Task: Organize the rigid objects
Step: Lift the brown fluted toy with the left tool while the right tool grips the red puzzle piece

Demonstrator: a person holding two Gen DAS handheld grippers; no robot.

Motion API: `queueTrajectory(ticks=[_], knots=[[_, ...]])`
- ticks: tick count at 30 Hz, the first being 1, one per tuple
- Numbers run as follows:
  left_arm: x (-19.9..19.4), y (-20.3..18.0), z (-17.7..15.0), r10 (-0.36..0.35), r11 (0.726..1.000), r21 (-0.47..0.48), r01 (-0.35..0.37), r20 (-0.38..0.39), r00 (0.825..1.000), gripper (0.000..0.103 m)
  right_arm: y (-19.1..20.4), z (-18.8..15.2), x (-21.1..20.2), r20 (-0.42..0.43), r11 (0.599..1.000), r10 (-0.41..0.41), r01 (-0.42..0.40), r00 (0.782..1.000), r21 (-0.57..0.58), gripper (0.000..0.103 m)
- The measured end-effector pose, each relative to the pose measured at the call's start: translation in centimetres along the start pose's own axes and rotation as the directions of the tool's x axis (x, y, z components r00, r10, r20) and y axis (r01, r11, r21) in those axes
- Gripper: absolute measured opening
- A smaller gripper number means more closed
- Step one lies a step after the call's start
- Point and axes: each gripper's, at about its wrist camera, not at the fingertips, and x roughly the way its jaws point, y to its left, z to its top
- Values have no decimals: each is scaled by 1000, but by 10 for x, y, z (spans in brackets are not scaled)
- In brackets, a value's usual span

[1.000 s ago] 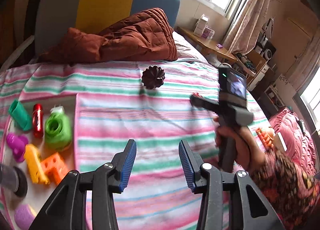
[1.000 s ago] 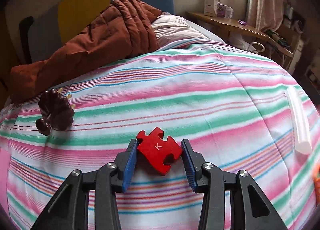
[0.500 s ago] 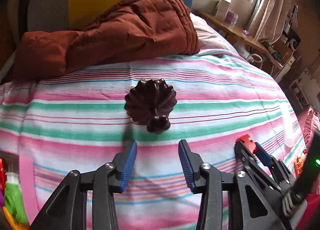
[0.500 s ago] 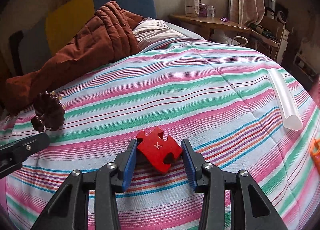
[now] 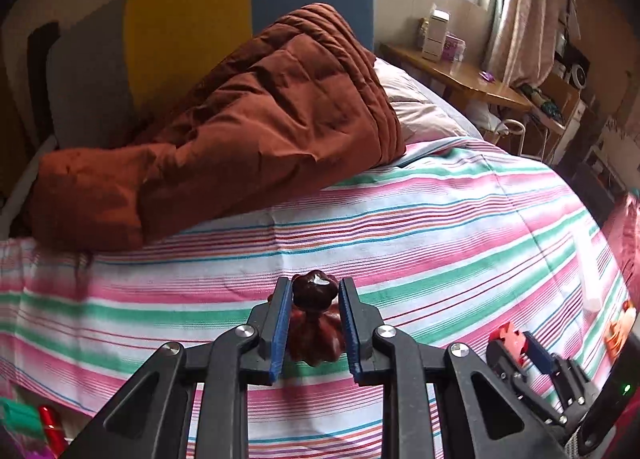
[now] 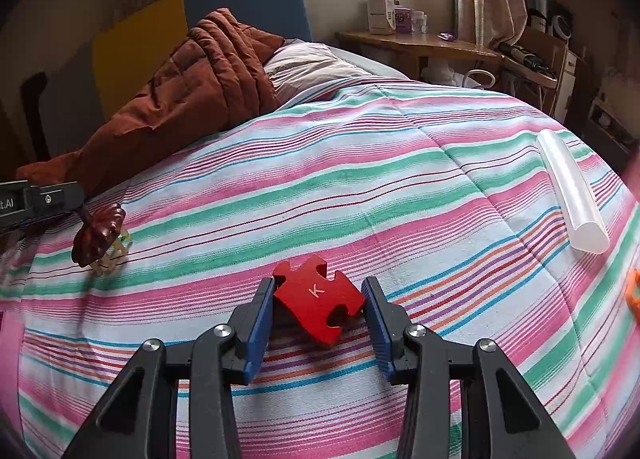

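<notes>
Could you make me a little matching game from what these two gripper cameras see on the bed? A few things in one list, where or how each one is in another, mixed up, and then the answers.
Things:
1. dark brown fluted toy
2. red puzzle piece
3. clear tube
4. rust-brown quilt

Places or states:
A. lying loose on the striped bedspread, off to the right
B. between the pads of the left gripper, which have just closed on it
C. heaped at the head of the bed
D. held in the right gripper, letter K facing up

Pairs: 1-B, 2-D, 3-A, 4-C
</notes>
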Motion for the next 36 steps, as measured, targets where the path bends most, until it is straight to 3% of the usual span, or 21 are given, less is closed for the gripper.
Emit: queueTrajectory(ticks=[2, 7, 11, 15, 20, 26, 36], knots=[[2, -5, -4, 18, 1000, 22, -18, -1, 1000, 31, 0, 0, 0, 1, 1000, -1, 1, 1000, 0, 45], [19, -6, -11, 42, 999, 6, -41, -53, 998, 31, -2, 0, 0, 4, 1000, 5, -5, 1000, 8, 44], [22, -5, -11, 43, 999, 3, -43, -39, 998, 32, 0, -1, 1, 6, 1000, -5, 5, 1000, 0, 45], [20, -8, -7, 57, 998, 25, -56, -25, 998, 23, 1, -1, 1, 6, 1000, -12, 12, 1000, -5, 45], [17, -19, -11, 63, 992, 108, -61, -12, 998, 23, 1, -1, 0, 7, 1000, -13, 13, 1000, -4, 45], [-4, 0, -26, -3, 1000, -9, 2, -8, 1000, 23, 2, -1, 0, 6, 1000, -24, 24, 1000, -14, 45], [-45, 18, -80, -94, 987, -128, 94, 4, 996, 23, 6, -1, 0, 6, 999, -42, 42, 999, -29, 44]])
